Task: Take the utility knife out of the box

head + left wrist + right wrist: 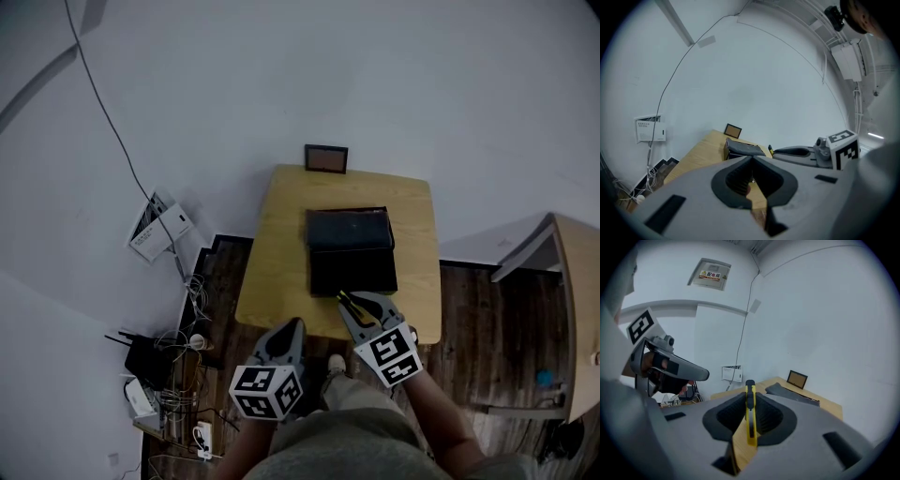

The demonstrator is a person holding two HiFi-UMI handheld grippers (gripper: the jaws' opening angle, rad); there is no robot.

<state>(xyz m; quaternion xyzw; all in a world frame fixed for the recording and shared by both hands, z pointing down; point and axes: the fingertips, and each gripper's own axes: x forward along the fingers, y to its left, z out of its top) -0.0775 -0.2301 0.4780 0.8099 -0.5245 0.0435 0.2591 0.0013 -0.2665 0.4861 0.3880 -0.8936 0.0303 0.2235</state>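
The yellow-and-black slim plastic utility knife [750, 418] stands on edge between the jaws of the right gripper [364, 304], which are clenched on its two flat sides. Its black tip pokes out past the jaw tips. In the head view it sits just below the middle of the frame, at the near rim of the shallow black rectangular box [352, 270], whose lid is folded back, and it appears to be lifted out of the tray. The step in hand looks like carrying the knife away. That calls for a firm clamp, since the grip is on a narrow body, and a level gripper so the knife cannot slide forward. It can then go to a bare part of the light wooden counter [277, 253], left of the box. The left gripper [752, 160], low and left in the head view, has its jaws clenched on nothing and is best kept clear.
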